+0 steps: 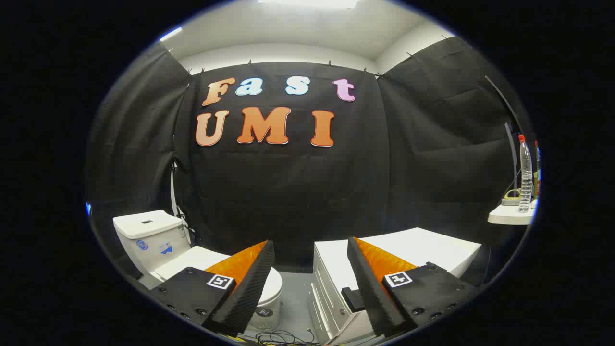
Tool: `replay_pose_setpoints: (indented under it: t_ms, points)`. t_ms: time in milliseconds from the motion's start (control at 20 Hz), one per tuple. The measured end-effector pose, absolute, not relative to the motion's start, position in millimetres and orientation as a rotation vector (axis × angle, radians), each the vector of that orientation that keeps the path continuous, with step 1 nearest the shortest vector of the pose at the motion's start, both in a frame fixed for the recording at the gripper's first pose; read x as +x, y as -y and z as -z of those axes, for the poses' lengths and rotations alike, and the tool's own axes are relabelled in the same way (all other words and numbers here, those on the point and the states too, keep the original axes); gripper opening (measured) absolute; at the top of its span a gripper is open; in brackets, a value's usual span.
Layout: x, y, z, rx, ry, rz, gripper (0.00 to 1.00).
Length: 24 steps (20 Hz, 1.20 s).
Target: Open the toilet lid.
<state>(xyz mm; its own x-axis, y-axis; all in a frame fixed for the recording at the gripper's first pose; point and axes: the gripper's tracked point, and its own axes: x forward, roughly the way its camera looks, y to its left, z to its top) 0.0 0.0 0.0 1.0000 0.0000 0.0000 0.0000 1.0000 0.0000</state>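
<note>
Booth walled in black cloth (298, 192) clipped up along the top, pale ceiling (307, 29) above with a bright light panel. Grey floor (295, 298) below, with a tangle of dark cables (283, 338) lying on it just ahead of the fingers.

Beyond the left finger, against the cloth: a white toilet (153, 240), cistern upright with a flush button on top and two blue stickers on its front face. Toilet lid (204, 257) down, flat over the bowl, white and glossy, partly hidden behind the left finger; bowl front showing past that finger with a small dark sticker low down.

Beyond the right finger: a white drawer cabinet (423, 247), flat-topped, drawer fronts facing the toilet across a strip of floor.

Far off to the right, a small white shelf (507, 217) carrying a clear plastic bottle (525, 178) with a red cap, upright, and a low roll-like item beside it, too small to make out.

Hand-held gripper (310, 250) spread wide, fingers well apart, nothing between them, touching neither lid nor cabinet.
</note>
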Motion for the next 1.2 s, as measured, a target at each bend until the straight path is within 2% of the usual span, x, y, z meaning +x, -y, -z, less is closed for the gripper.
replay_pose_setpoints:
  t_ms: [1200]
  points:
    - [0.2, -1.4, -1.0, -0.013, 0.011, -0.002, 0.98]
